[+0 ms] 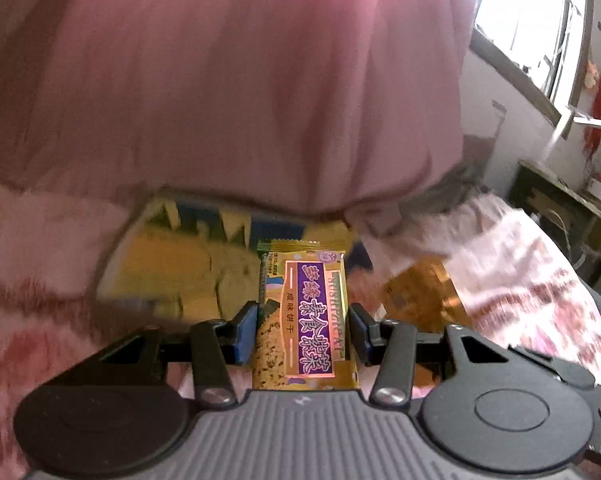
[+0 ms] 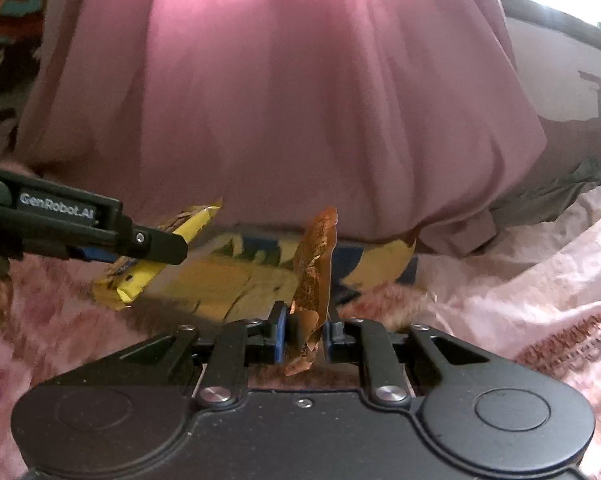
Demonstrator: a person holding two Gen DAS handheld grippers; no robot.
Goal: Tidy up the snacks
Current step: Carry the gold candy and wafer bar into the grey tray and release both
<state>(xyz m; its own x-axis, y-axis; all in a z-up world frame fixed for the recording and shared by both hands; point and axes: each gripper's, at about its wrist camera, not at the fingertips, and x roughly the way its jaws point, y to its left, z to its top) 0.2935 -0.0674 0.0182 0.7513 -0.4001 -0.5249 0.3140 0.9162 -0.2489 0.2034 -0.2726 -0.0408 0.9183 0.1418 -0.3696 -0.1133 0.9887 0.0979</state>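
Observation:
In the left wrist view my left gripper (image 1: 303, 332) is shut on a gold biscuit packet (image 1: 306, 304) with a purple label, which stands out forward between the blue pads (image 1: 246, 332). Behind it a large yellow and blue snack box (image 1: 180, 268) lies on the blanket. My right gripper (image 2: 306, 332) is shut on a crumpled orange-brown wrapper (image 2: 314, 268) that sticks upward. The same wrapper (image 1: 420, 296) shows to the right in the left wrist view. From the right wrist, the left gripper (image 2: 156, 252) comes in from the left with the gold packet (image 2: 140, 284), above the box (image 2: 236, 280).
A pink cloth (image 1: 240, 80) hangs close behind the box and fills the upper view. A pink patterned blanket (image 2: 520, 280) covers the surface. A bright window (image 1: 532, 20) and a dark cabinet (image 1: 556, 208) are at the far right.

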